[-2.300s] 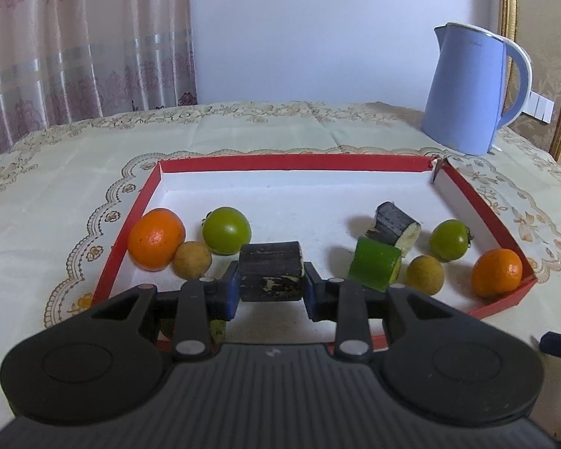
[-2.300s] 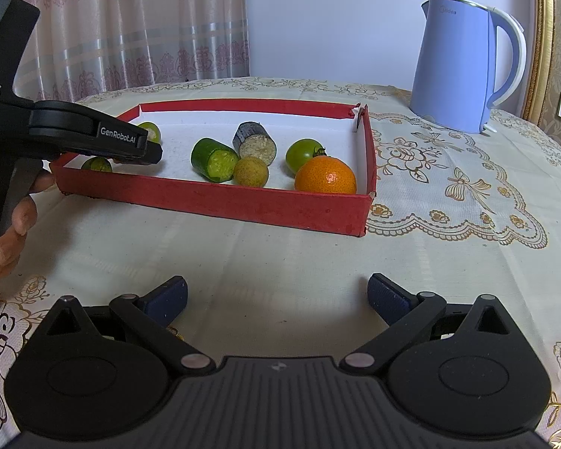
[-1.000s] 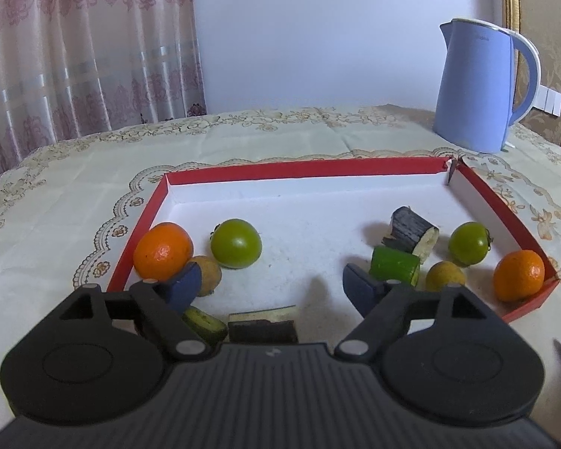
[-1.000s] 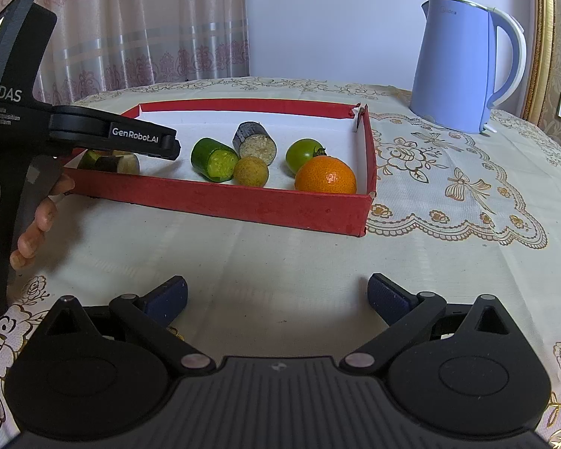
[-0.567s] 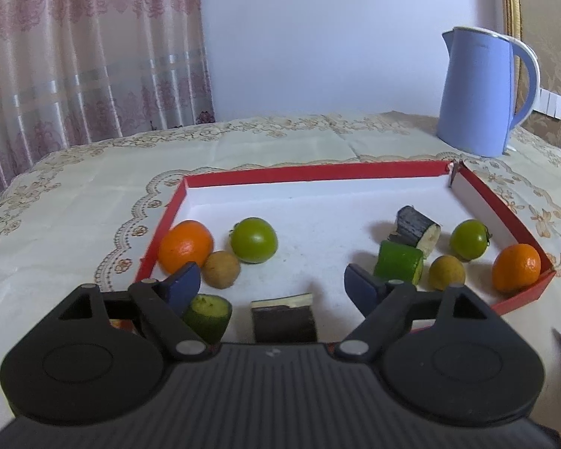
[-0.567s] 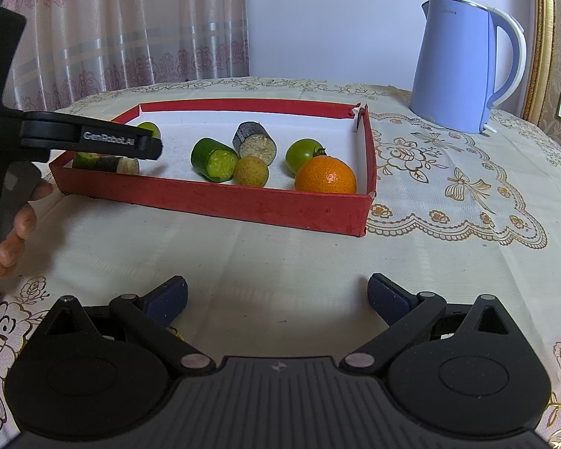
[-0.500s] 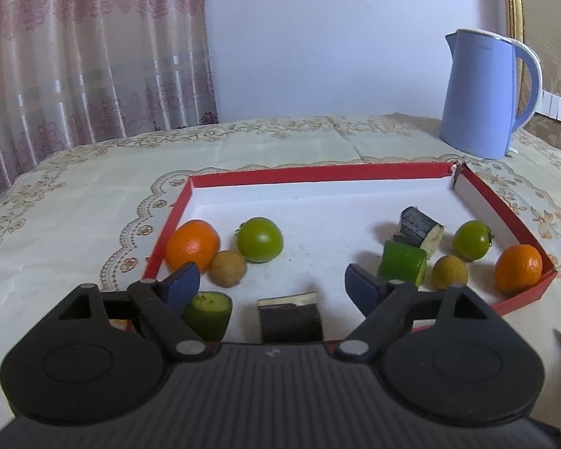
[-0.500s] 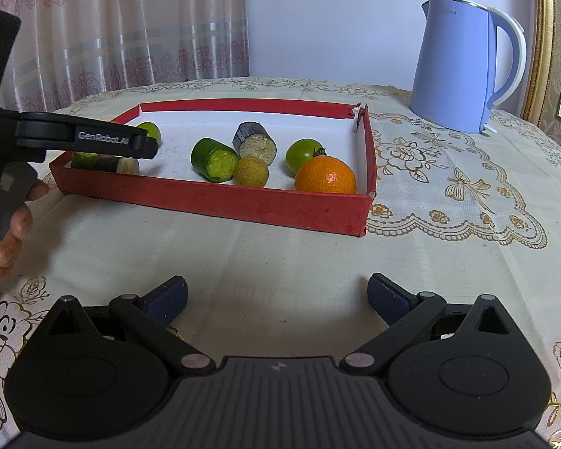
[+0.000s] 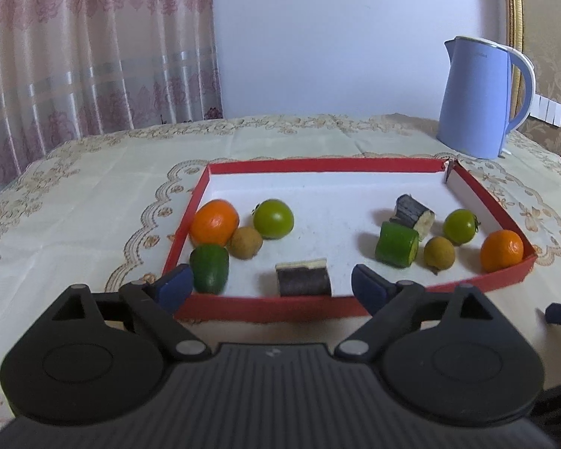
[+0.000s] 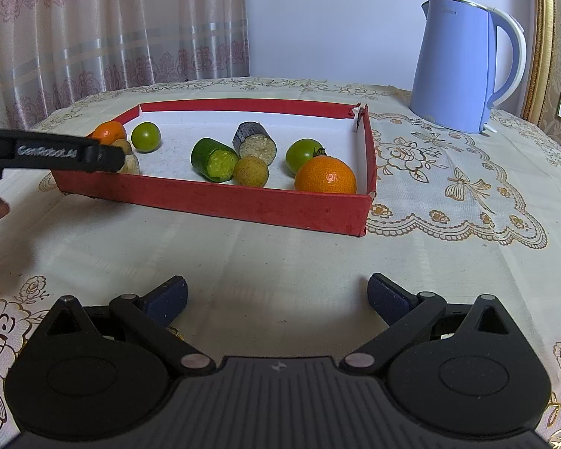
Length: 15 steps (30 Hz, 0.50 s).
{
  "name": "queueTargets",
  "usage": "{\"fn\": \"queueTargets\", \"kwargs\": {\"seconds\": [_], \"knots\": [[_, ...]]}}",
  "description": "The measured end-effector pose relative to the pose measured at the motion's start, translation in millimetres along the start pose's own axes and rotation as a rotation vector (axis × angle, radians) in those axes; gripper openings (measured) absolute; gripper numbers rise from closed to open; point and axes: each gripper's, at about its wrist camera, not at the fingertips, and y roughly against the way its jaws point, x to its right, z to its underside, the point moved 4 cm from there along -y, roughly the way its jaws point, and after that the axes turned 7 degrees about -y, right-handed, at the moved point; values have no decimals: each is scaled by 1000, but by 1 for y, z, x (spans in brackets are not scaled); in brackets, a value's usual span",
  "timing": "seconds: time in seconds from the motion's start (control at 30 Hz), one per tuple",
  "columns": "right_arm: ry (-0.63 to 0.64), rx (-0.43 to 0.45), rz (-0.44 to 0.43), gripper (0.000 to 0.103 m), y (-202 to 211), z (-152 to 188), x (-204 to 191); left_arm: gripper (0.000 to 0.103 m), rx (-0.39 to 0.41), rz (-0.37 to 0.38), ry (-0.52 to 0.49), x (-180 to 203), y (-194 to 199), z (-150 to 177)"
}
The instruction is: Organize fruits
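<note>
The left gripper (image 9: 269, 286), jaws just opened and empty, hangs at the shallow red cardboard tray's (image 9: 265, 305) near wall; the dark cut sugarcane piece (image 9: 303, 277) lies inside, between green cucumber chunk (image 9: 209, 267) and fruits. The right gripper (image 10: 276, 297) gapes empty over cream embroidered tablecloth (image 10: 280, 247), blue kettle (image 10: 463, 63) beyond.

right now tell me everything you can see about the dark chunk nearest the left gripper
The dark chunk is a short, stubby cylinder with near-black skin and a pale cut face turned up and away. It lies on its side on the white floor of the red tray, close to the near wall, apart from the other pieces. The left gripper has just been opening; the chunk sits beyond its fingertips, untouched.
</note>
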Motion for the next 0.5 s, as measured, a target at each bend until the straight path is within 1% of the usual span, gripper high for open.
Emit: {"fn": "queueTargets", "kwargs": {"seconds": [0.1, 0.2, 0.3, 0.43, 0.5], "knots": [[0, 0, 0, 103, 0, 0, 0, 92, 2, -20, 20, -4, 11, 6], [0, 0, 1, 103, 0, 0, 0, 93, 1, -13, 42, -8, 26, 13], [0, 0, 1, 103, 0, 0, 0, 96, -2, -17, 58, -10, 40, 20], [1, 1, 3, 103, 0, 0, 0, 97, 2, -16, 90, -14, 58, 28], [-7, 6, 23, 103, 2, 1, 1, 98, 4, -20, 98, -14, 66, 31]]}}
